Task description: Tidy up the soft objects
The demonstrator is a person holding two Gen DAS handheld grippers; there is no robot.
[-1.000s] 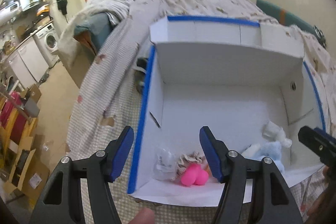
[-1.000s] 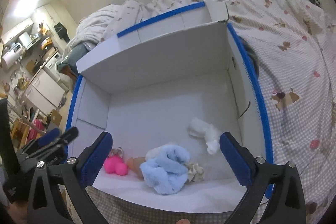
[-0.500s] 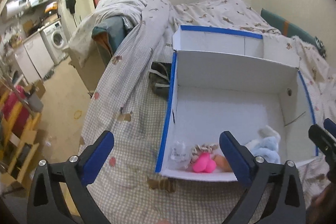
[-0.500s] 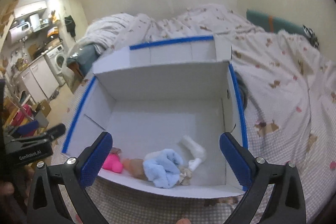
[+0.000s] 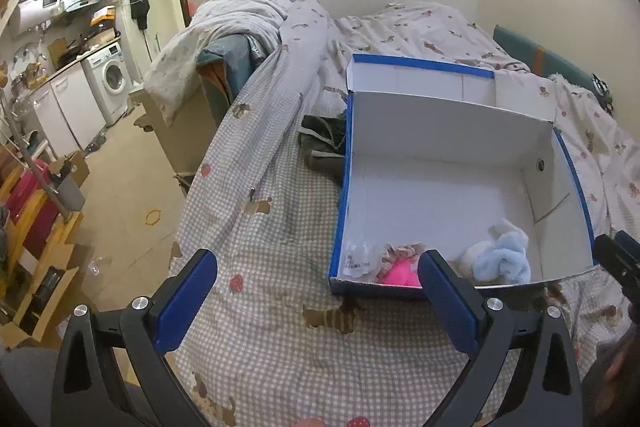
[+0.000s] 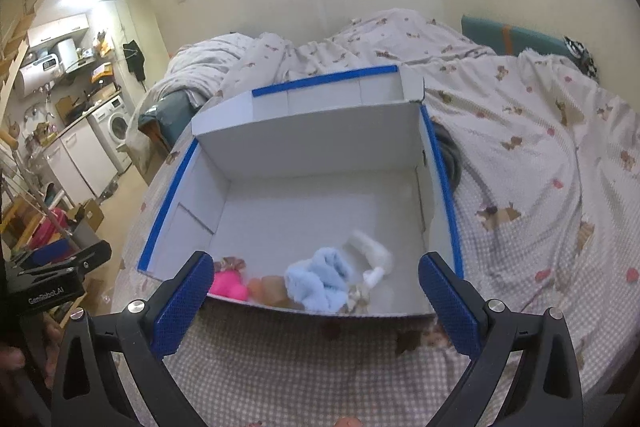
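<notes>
A white cardboard box with blue edges [image 5: 448, 187] [image 6: 320, 211] lies open on the bed. Along its near wall lie a pink soft toy [image 5: 398, 273] [image 6: 228, 283], a light blue cloth [image 5: 502, 259] [image 6: 324, 279], a white soft piece [image 6: 370, 251], a frilly scrunchie [image 5: 400, 251], a clear plastic packet [image 5: 356, 259] and a tan object [image 6: 268, 289]. My left gripper [image 5: 316, 301] is open and empty, above the checked bedspread in front of the box's left corner. My right gripper [image 6: 312, 301] is open and empty, in front of the box's near wall.
The bed has a checked, dog-print spread [image 5: 280, 339] and a rumpled quilt [image 5: 360, 27] behind the box. A dark garment [image 5: 324, 143] lies by the box's left wall. Left of the bed are bare floor [image 5: 120, 195], a washing machine [image 5: 110, 83] and shelves [image 5: 28, 227].
Both grippers have pulled back and up from the box, so it looks smaller and farther. My left gripper's jaws have opened wider. The objects in the box have not moved.
</notes>
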